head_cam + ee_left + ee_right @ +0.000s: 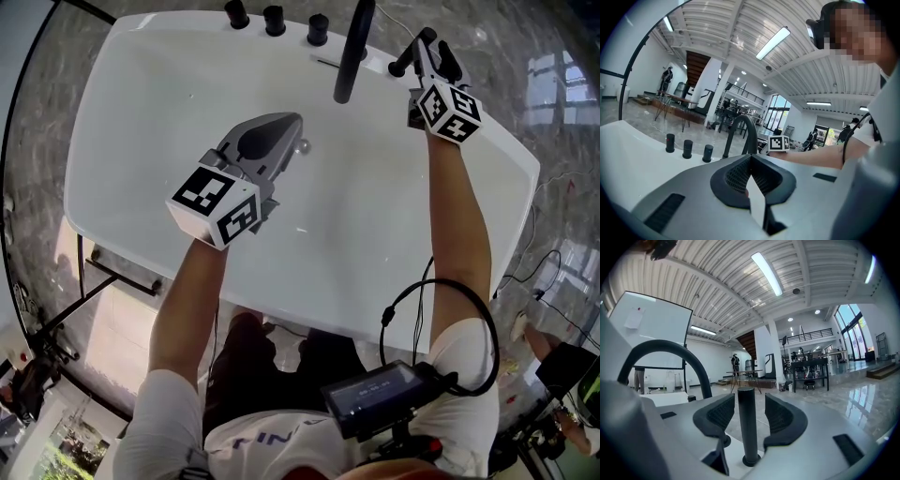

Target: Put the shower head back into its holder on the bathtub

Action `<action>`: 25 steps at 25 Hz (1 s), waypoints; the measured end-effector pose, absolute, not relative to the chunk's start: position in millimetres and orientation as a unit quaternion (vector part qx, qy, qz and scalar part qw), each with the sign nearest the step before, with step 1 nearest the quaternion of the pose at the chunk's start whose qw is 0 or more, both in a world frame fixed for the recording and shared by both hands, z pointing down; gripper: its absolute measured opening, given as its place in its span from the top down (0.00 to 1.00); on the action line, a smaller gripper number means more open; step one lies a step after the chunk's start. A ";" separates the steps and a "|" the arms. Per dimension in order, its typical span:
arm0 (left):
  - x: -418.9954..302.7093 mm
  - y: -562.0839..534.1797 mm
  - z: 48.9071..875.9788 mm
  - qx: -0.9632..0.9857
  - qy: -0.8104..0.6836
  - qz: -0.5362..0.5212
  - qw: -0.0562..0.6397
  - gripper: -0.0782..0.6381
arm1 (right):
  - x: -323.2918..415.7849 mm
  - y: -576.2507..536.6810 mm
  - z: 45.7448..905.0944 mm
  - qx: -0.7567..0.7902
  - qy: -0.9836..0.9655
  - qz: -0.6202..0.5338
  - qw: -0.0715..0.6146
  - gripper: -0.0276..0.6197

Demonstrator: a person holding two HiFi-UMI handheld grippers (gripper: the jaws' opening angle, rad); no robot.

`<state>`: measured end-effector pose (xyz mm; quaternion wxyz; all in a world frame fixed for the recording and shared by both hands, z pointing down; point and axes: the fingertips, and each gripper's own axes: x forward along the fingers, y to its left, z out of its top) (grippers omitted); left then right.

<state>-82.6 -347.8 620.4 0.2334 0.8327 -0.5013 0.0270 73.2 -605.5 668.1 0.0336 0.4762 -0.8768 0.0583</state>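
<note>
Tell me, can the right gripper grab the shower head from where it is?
Probably yes: the shower head stands upright between the open jaws of the right gripper, with nothing in the way.

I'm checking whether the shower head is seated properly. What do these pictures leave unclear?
- Right gripper view: the shower head stands between open jaws. The right gripper's own body half hides the holder, so seating depth is unclear.
- Head view: the right gripper covers the holder.
- Left gripper view: the faucet and the right gripper block the holder.
- Hose: in no view.
</note>
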 end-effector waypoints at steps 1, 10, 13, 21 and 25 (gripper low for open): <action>-82.2 -346.6 619.7 0.832 -0.503 0.028 0.233 0.87 | 74.6 -604.0 664.6 0.474 -0.878 0.055 0.032 0.67; -68.0 -323.4 589.5 0.830 -0.508 0.026 0.230 0.87 | 96.3 -572.9 615.3 0.474 -0.878 0.057 0.014 0.68; -59.3 -304.8 573.9 0.831 -0.506 0.031 0.229 0.87 | 103.2 -554.4 584.4 0.472 -0.880 0.045 0.015 0.75; -51.1 -266.2 495.0 0.835 -0.514 0.014 0.197 0.87 | 127.3 -483.3 494.2 0.474 -0.879 0.042 -0.018 0.81; -48.2 -238.9 449.5 0.837 -0.522 0.005 0.166 0.87 | 148.4 -435.9 462.0 0.483 -0.874 0.046 -0.022 0.86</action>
